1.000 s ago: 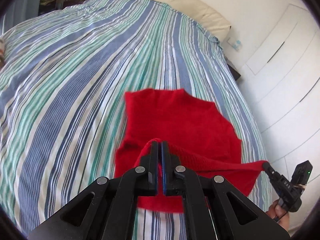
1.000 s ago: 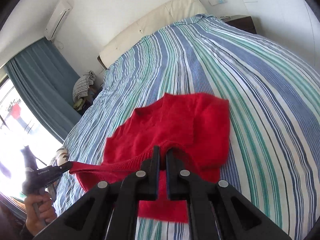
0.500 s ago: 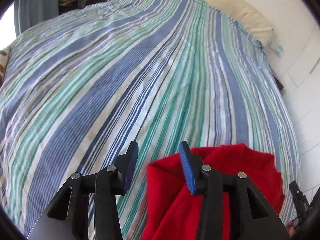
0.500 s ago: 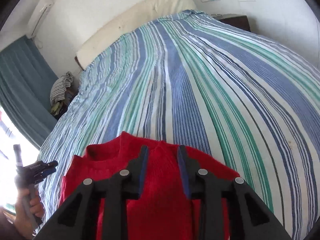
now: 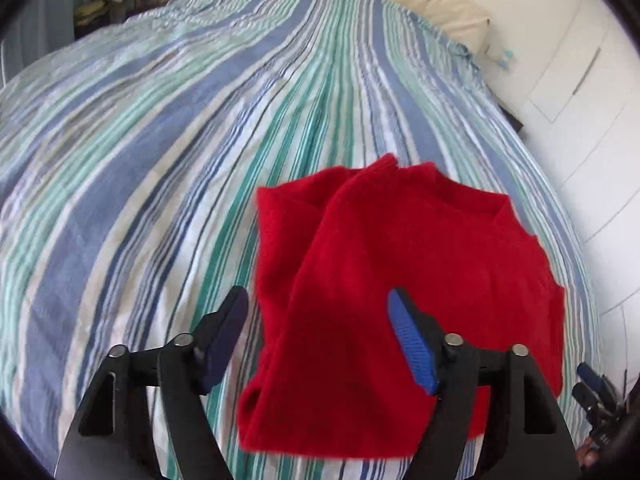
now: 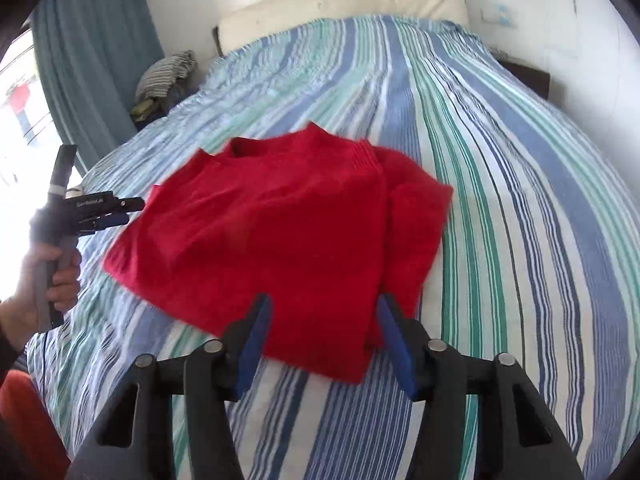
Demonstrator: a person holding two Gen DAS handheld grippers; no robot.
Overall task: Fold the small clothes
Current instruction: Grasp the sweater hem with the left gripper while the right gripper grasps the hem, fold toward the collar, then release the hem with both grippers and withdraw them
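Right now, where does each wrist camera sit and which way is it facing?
Left wrist: behind the left gripper, open fingers, facing the red sweater and headboard; right gripper at lower right edge.
Right wrist: behind the right gripper, open, facing the sweater's other side; left hand holds its gripper.
Shared: sweater, striped bed, pillow.

Bed (image 6: 520, 184) covered with blue-green-white striped sheet (image 5: 160, 160). Red knit garment (image 6: 288, 232) lies folded on sheet, near foot end. Cream pillow (image 6: 344, 4) at head.
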